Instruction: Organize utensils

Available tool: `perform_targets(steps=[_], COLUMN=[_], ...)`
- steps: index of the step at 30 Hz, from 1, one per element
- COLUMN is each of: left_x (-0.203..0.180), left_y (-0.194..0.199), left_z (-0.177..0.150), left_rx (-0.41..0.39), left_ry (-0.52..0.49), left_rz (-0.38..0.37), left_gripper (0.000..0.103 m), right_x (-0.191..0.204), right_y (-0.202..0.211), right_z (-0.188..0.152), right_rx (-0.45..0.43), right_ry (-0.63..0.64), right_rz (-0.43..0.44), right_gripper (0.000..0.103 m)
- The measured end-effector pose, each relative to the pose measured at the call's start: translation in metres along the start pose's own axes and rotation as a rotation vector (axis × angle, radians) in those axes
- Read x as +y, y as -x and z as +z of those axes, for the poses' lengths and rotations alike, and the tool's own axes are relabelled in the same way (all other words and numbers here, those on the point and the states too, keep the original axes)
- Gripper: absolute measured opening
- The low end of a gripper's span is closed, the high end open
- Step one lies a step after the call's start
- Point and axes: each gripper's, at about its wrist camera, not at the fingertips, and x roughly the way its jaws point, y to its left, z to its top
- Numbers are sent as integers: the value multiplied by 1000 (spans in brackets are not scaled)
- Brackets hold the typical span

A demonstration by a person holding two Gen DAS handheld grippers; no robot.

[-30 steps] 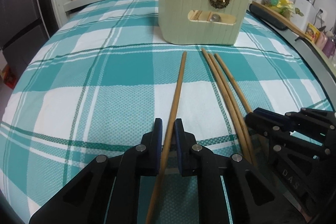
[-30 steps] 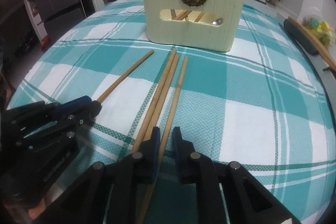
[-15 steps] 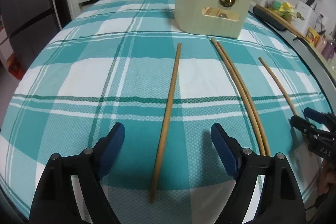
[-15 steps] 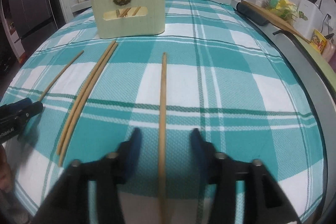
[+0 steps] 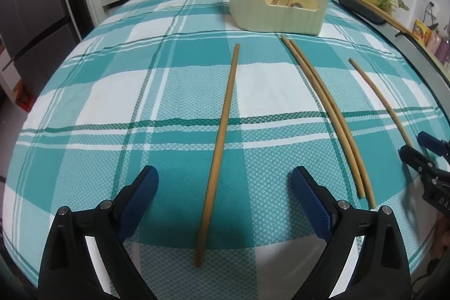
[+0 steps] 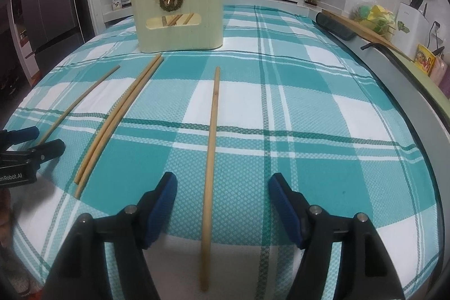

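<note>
The left hand-held gripper [image 5: 225, 182] has just been opening. Its blue pads [image 5: 143, 193] stand wide apart, and a long thin wooden chopstick [image 5: 222, 131] lies flat between them, touching neither. The right hand-held gripper [image 6: 222, 196] has just opened too. Its pads stand apart around another wooden chopstick [image 6: 212, 137], which rests loose on the cloth. Two more wooden chopsticks [image 5: 326, 108] lie side by side between those two. All four sit on the bench with the teal and white checked cloth [image 5: 112, 92]. Farther back stands a cream utensil box with a gold deer badge [image 5: 275, 4], holding more sticks.
</note>
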Motion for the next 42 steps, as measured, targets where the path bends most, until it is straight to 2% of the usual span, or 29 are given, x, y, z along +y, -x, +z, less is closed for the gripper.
perform_targets(steps=[20,22,25,28,34,39,42], left_x=[-1,0,9,22,39,40,30], left_y=[2,4,12,18,23,-1,-24], left_z=[-1,-2,-4,-2,28,66,85], left_rx=[-5,-13,-30,-10,15,57,84], left_ry=[2,3,34,55,-30,-89,-136], left_rz=[-9,-29,-109,-173,-225,-250,-222], left_gripper=[96,96,96,96,96,96,93], right_x=[0,0,-1,-3,-12,-25,-28], right_y=[1,1,2,3,10,3,-8], right_z=[-2,-2,-2,-2,1,25,46], right_rx=[-10,-11,-14,-7,86,170,194], right_ry=[-3,-5,-8,-12,48,42,39], right_rz=[0,2,2,16,87,166,184], right_gripper=[71,71,71,71,71,70,69])
